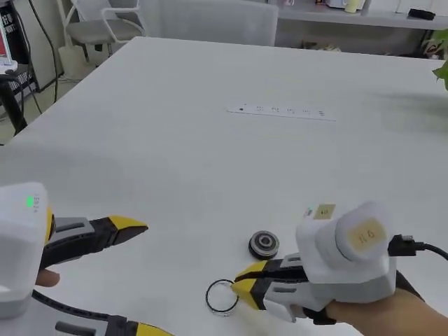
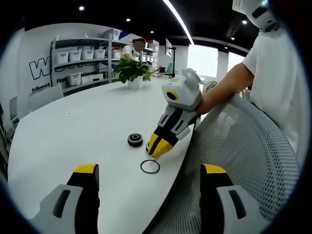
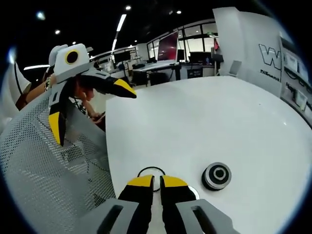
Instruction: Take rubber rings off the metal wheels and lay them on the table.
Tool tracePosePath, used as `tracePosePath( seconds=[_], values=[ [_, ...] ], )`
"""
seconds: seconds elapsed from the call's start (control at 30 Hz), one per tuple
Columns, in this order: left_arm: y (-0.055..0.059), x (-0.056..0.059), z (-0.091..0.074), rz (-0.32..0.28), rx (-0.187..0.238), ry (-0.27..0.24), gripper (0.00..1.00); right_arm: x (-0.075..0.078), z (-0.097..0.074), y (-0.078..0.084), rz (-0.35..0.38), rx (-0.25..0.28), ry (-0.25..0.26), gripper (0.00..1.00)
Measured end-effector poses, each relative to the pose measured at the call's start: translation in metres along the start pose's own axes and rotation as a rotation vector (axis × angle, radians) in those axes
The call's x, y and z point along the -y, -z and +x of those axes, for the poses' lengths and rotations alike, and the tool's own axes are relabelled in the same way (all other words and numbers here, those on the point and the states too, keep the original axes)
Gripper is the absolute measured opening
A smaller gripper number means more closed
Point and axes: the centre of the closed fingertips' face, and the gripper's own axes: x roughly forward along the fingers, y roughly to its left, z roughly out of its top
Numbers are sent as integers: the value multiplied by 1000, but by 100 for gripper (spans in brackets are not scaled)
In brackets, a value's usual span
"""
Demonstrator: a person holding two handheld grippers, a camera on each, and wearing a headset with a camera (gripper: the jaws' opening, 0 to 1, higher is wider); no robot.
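In the head view, the rubber ring [image 1: 222,296] is lying flat on the white worktop [image 1: 210,154] close to its near edge. The metal wheel [image 1: 264,243] is sitting just beyond it to the right, apart from it. The right claw [image 1: 241,289] is reaching in from the right with its jaws drawn almost together, its tips meeting the ring's right side. The left claw [image 1: 147,277] is gaping wide at the near left, carrying nothing.

The left gripper view is looking between its own left claw [image 2: 150,171], spread wide. It is showing what the head view hides: the ring [image 2: 150,166] is a whole loop lying free on the worktop. The right claw [image 2: 159,150] is just beside it, and the wheel [image 2: 135,140] is lying farther off.

In the right gripper view, the right claw [image 3: 157,183] is showing only a narrow gap with nothing seen in it. The ring [image 3: 151,169] is peeking out past its tips. The wheel [image 3: 217,175] is showing its face, a dark outer band around a pale hub. I cannot tell whether that band is another ring. The left claw [image 3: 90,107] is hanging wide at the far left.

The ring is looking thin, light and soft, so it is likely to be awkward to pinch while lying flat, and the band's edge is the place to take hold. The wheel is looking stiff and heavier, and is likely to slide, so it is best held by its rim.
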Motion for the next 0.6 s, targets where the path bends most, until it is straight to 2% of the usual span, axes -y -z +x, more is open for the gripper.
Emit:
tracePosePath(
  seconds=[0.37,0.6],
  values=[
    [0,0,0,2,-3,-1,83,7,-8,-11,29,30,10,8],
    [1,1,0,6,-9,-1,83,14,-21,-28,44,89,21,10]
  ],
)
